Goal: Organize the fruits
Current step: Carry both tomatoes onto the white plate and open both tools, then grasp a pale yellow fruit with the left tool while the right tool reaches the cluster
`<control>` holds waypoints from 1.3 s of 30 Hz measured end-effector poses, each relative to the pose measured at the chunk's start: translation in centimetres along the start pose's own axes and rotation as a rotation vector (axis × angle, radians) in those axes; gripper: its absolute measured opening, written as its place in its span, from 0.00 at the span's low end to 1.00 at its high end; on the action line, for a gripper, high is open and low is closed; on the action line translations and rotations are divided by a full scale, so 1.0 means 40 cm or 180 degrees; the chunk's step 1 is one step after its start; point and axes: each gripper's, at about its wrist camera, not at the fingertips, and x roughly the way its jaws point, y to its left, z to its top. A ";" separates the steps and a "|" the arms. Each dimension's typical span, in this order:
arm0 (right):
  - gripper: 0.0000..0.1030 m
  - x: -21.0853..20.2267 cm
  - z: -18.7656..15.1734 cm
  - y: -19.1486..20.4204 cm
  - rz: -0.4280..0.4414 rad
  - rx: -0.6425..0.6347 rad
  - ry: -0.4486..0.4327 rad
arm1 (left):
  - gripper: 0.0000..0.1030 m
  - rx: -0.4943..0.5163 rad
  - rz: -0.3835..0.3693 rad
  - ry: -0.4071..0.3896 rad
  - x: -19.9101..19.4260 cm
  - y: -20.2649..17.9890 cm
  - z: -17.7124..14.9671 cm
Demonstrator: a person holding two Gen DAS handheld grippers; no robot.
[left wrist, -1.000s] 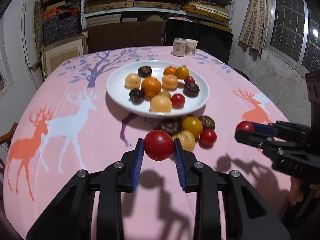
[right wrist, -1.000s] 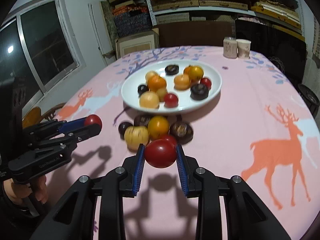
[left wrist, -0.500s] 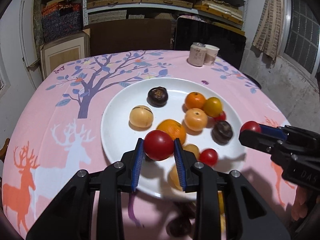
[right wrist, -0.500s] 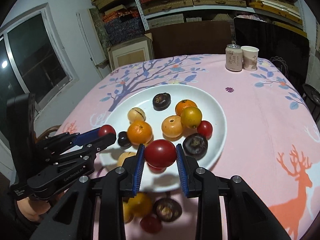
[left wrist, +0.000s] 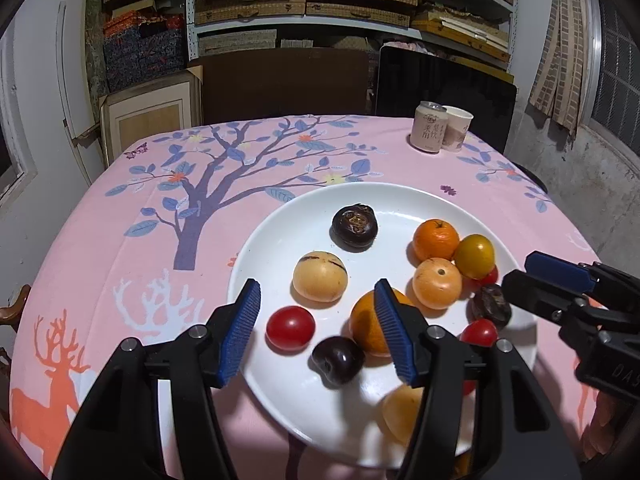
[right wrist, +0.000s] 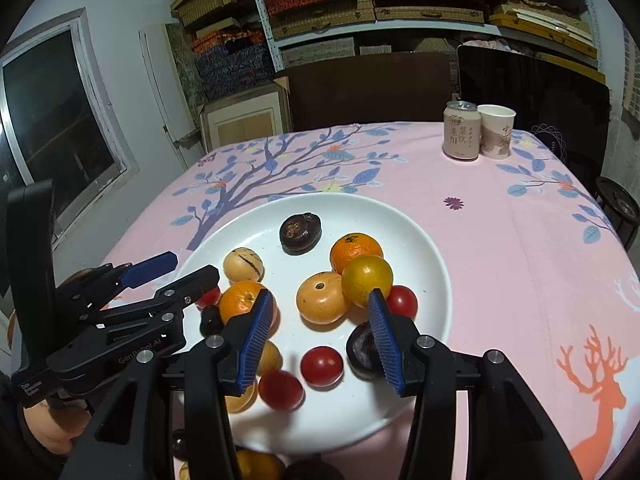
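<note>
Now both grippers stand released over the plate [left wrist: 280,240], their jaws having just been opening. The left gripper [left wrist: 318,326] has blue fingers [left wrist: 240,332] spread apart, and a red tomato [left wrist: 290,328] lies on the plate between them, touching neither. The right gripper [right wrist: 320,338] is likewise parted; two red tomatoes [right wrist: 321,365] lie on the plate just beyond and below its gap, one of them blurred.

The left view shows the plate's left half well: a tan fruit [left wrist: 319,282], a dark plum [left wrist: 338,360], an orange [left wrist: 370,326] partly behind the right finger, and the right gripper entering from the right. The right view shows what that one hides: more fruit [right wrist: 256,465] off the plate at its near edge, the left gripper coming in from the left, and part of the hand holding it at the bottom left.

The table [right wrist: 520,240] wears a pink cloth with deer and a tree. A can [right wrist: 461,130] and a paper cup [right wrist: 496,130] stand at the far right. Beyond are shelves [left wrist: 320,4] of boxes and a window [right wrist: 52,128].
</note>
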 end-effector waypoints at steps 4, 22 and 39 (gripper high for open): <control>0.49 -0.082 -0.038 -0.016 0.0055 0.0136 -0.0043 | 0.68 0.0053 -0.0089 0.0001 -0.076 -0.005 -0.047; 0.58 -0.199 -0.312 -0.068 0.0122 0.0499 -0.0054 | 0.80 0.0455 -0.0280 0.0216 -0.242 -0.114 -0.339; 0.58 -0.181 -0.319 -0.093 0.0246 0.0679 0.0058 | 0.45 0.0568 -0.0439 0.0573 -0.146 -0.200 -0.328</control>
